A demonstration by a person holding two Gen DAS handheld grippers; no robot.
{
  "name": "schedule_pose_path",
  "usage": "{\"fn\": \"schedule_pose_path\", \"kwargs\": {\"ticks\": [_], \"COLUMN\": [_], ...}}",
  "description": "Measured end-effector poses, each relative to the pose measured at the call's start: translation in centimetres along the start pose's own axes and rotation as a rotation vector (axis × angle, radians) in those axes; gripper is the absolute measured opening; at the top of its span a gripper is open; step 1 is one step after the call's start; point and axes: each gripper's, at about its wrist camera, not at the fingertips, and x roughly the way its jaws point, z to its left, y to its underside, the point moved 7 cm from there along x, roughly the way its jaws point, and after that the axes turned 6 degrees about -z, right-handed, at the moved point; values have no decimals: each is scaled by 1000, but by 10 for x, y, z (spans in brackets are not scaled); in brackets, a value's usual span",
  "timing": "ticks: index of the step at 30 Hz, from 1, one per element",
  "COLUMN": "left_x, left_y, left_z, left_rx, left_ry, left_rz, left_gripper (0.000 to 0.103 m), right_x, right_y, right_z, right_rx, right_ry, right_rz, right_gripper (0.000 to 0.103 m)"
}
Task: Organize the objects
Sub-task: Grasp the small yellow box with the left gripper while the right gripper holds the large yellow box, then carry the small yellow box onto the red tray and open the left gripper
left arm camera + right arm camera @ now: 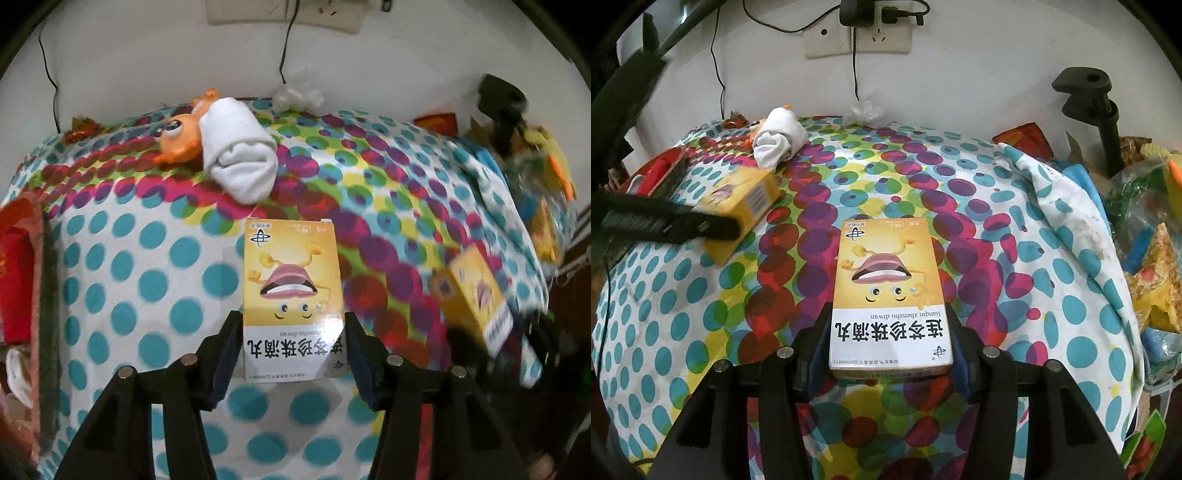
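Note:
Two identical yellow medicine boxes with a cartoon face are in play. My left gripper (293,325) is shut on one yellow box (291,295), its pads pressing the box's long sides over the polka-dot cloth (147,280). The right wrist view shows that same box (742,201) at the left, with a blurred dark finger (665,221) across it. My right gripper (890,325) is shut on the other yellow box (886,291), held face up over the middle of the cloth. This second box (476,295) appears blurred at the right of the left wrist view.
A rolled white sock (240,158) lies against an orange toy (177,140) at the back, near a crumpled plastic wad (299,94). A red item (18,266) sits at the left edge. A black clamp stand (1086,96) and piled toys and packets (1152,258) crowd the right side.

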Motion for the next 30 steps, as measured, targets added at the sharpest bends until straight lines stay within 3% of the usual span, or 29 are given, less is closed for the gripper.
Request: {"fn": "schedule_pose_path", "kwargs": {"ticks": [10, 30], "left_x": [-35, -77], "left_y": [33, 59], "left_z": [17, 51], "left_rx": [84, 115], "left_ry": [-71, -226], "left_rz": [-63, -155], "left_gripper": [55, 55], "right_x": [0, 0], "right_y": [-1, -2], "right_z": [1, 2], "right_rx": [0, -3], "right_ry": [-3, -8], "right_rz": [0, 0], "right_gripper": [53, 53]}}
